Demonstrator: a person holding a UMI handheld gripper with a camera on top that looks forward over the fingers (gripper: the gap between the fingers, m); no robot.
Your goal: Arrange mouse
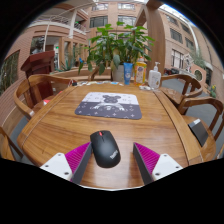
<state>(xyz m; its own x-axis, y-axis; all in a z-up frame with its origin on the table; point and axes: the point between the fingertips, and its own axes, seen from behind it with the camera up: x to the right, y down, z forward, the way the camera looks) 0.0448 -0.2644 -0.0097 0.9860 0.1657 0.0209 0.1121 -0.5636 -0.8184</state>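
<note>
My jaws spread wide, black mouse (pixel 104 148) lying on the wooden counter (pixel 60 125) between my pink pads (pixel 69 160), a gap at each side, grey mouse mat (pixel 108 104) beyond, bottles (pixel 141 72) and plant (pixel 118 45) behind.

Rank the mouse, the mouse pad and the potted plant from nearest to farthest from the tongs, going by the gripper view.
1. Black mouse: on the wooden table, between the open tongs with gaps either side.
2. Mouse pad: beyond the mouse, mid-table.
3. Potted plant: at the table's far edge, beside the bottles.
</note>
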